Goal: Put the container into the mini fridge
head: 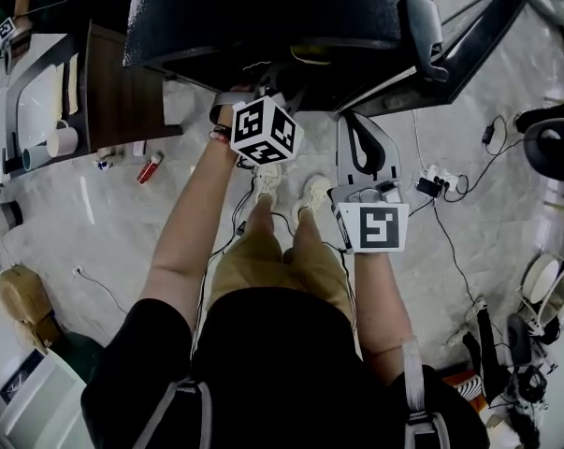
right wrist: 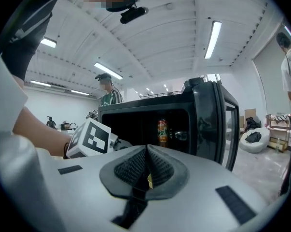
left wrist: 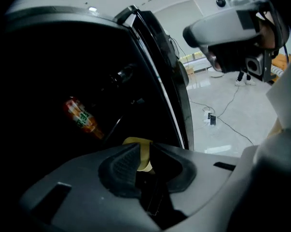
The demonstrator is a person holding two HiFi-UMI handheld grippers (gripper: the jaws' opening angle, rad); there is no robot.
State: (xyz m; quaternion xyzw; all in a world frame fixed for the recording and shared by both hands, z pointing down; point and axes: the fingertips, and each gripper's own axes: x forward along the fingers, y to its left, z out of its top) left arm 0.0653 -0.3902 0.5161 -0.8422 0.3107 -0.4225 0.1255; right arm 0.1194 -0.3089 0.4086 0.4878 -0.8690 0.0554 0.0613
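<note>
The black mini fridge stands in front of me with its door swung open to the right. My left gripper reaches under the fridge's top edge, so its tips are hidden in the head view. In the left gripper view its jaws stand a narrow gap apart, closed on the thin wall of a yellow container; only a rim and a strip of it show. An orange-labelled can stands inside the dark fridge. My right gripper hangs shut before the door, holding nothing.
A table with a white mug stands at the left. A small red thing lies on the floor. Cables and a power strip trail at the right. People stand behind the fridge. A white beanbag sits at the far right.
</note>
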